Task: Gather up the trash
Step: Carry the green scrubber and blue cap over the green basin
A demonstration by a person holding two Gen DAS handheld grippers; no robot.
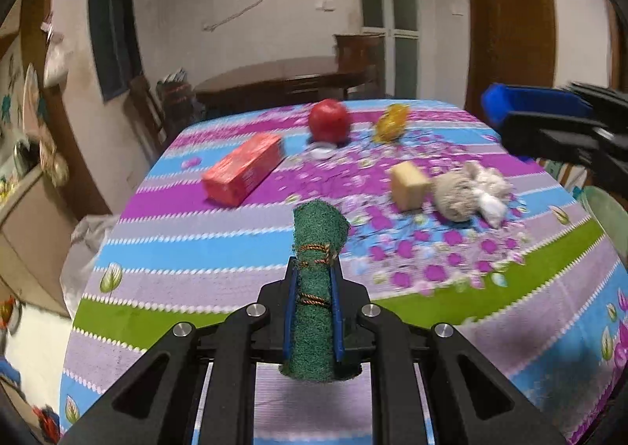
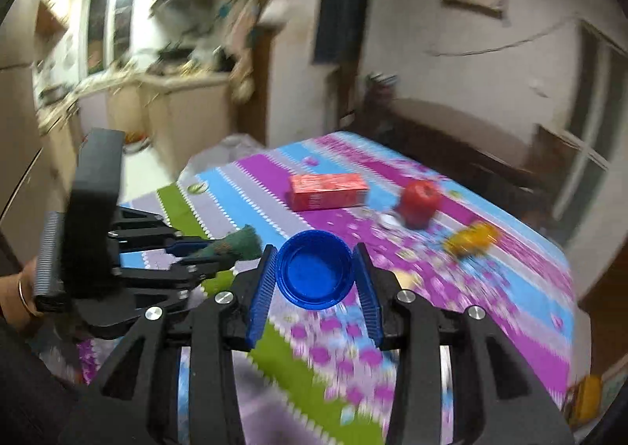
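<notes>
left tool (image 1: 314, 288) pinches a rolled, fuzzy green scouring pad (image 1: 318, 233); right tool (image 2: 314, 272) clamps a round blue plastic cap (image 2: 314, 274) above the table (image 1: 196, 248).

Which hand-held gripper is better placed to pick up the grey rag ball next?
Neither is free: the left hand-held gripper clamps the green scouring roll, the right hand-held gripper a blue cap. Once emptied, probably the right; it hovers nearer the rag ball.

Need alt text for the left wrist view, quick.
The left tool grips a rolled green scouring pad above a floral tablecloth. Beyond lie a red box, red apple and yellow sponge.
</notes>
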